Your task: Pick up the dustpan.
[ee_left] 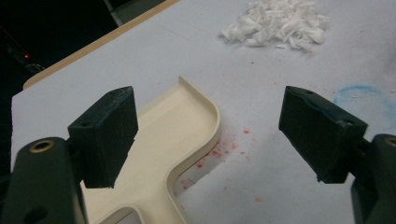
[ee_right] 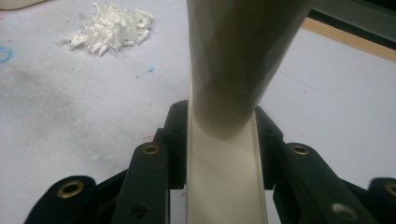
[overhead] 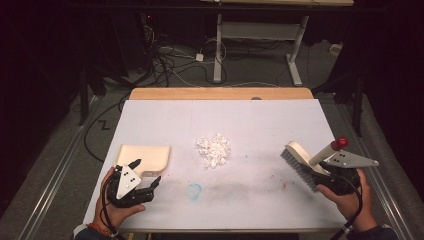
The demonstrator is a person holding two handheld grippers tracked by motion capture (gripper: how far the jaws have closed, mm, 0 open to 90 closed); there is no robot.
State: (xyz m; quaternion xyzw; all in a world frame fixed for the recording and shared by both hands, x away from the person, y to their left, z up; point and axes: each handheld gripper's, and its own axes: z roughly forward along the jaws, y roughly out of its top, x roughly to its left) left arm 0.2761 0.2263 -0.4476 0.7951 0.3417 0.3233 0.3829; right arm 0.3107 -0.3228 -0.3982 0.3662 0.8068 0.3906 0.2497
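A cream dustpan lies flat at the table's front left, handle toward me. My left gripper hovers open just over its handle end, one jaw above the pan, the other above bare table. A pile of white paper shreds sits mid-table. At the front right, my right gripper is shut on a cream hand brush with grey bristles and a red-tipped handle; the brush is lifted and tilted, bristles toward the table.
The table carries a white sheet with a blue scribble and red specks near the front. A wooden edge runs along the far side. Beyond it, cables and a desk frame stand on the floor.
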